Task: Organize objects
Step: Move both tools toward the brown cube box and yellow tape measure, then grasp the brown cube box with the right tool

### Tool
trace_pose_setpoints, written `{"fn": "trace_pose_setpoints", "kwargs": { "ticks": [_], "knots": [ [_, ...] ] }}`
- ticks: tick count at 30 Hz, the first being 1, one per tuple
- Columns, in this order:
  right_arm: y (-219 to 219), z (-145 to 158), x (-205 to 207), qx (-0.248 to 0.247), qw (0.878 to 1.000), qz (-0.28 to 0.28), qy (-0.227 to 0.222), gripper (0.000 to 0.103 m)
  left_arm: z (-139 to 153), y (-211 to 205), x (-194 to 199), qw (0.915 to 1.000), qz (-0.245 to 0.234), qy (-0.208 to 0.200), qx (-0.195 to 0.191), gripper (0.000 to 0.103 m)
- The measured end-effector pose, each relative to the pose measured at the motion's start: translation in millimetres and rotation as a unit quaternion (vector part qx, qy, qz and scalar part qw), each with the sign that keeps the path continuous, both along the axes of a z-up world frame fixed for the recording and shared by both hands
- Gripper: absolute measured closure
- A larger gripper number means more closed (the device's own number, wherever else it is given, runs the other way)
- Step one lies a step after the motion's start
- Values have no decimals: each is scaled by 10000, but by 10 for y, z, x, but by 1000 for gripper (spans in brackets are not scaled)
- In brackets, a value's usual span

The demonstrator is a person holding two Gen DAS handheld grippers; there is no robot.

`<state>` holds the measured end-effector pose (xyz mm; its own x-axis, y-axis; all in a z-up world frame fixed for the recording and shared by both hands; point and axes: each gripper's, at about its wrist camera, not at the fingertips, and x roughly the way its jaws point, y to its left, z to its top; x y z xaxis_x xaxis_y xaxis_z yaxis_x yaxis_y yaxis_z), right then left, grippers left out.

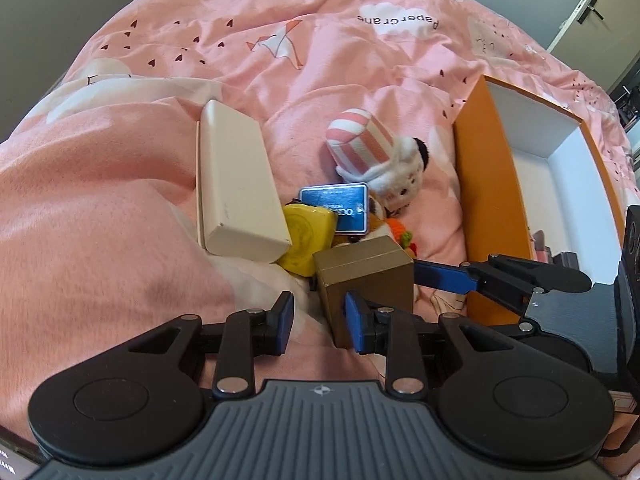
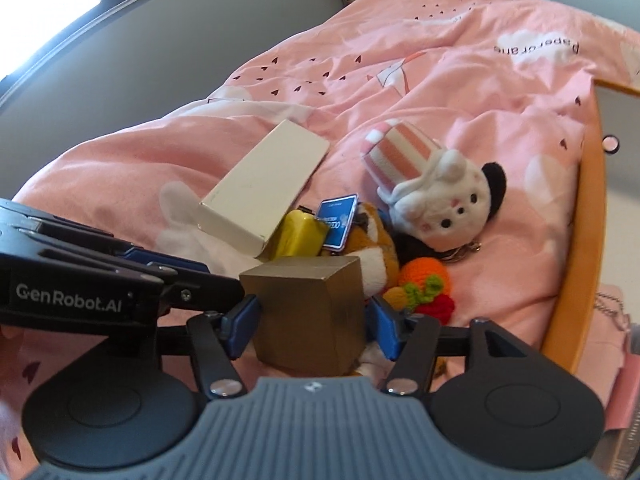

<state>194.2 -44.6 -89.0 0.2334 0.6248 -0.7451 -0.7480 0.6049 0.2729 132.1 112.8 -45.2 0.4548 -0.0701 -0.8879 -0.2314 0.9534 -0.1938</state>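
A gold-brown box point(image 2: 308, 312) sits between the pads of my right gripper point(image 2: 314, 326), which is shut on it; the box also shows in the left wrist view point(image 1: 366, 280). My left gripper point(image 1: 320, 320) is open and empty just left of the box, its right pad against the box's face. Behind lie a cream box point(image 1: 236, 184), a yellow case point(image 1: 306, 246), a blue card point(image 1: 340, 208), a striped white plush point(image 2: 432, 184), a brown plush point(image 2: 376, 248) and a knitted orange toy point(image 2: 424, 284).
All lies on a pink duvet point(image 1: 120, 220). An open orange box with a white inside point(image 1: 532, 152) stands at the right and holds some things at its near end. A grey wall point(image 2: 140, 60) runs along the bed's left side.
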Motion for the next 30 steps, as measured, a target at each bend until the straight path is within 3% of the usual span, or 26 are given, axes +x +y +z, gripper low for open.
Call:
{"fn": "trace_pose_setpoints", "kwargs": {
  "ticks": [4, 9, 13, 19, 27, 30],
  "knots": [
    [14, 53, -95, -151, 9996, -175, -147, 42, 14, 3, -7, 10000, -30, -13, 33, 69],
    [25, 107, -282, -216, 9981, -468, -328, 42, 35, -44, -13, 9987, -174, 51, 469, 69],
    [98, 86, -402, -452, 9948, -620, -665, 42, 38, -33, -29, 9987, -195, 25, 475, 69],
    [153, 0, -439, -611, 9933, -743, -638, 42, 56, -10, -82, 9987, -208, -52, 451, 69],
    [210, 19, -502, -708, 9898, -797, -947, 42, 61, 4, -96, 9988, -220, -41, 432, 69],
    [164, 81, -496, -696, 9892, -823, -991, 64, 71, 1, -102, 9988, -222, -37, 438, 69]
  ]
}}
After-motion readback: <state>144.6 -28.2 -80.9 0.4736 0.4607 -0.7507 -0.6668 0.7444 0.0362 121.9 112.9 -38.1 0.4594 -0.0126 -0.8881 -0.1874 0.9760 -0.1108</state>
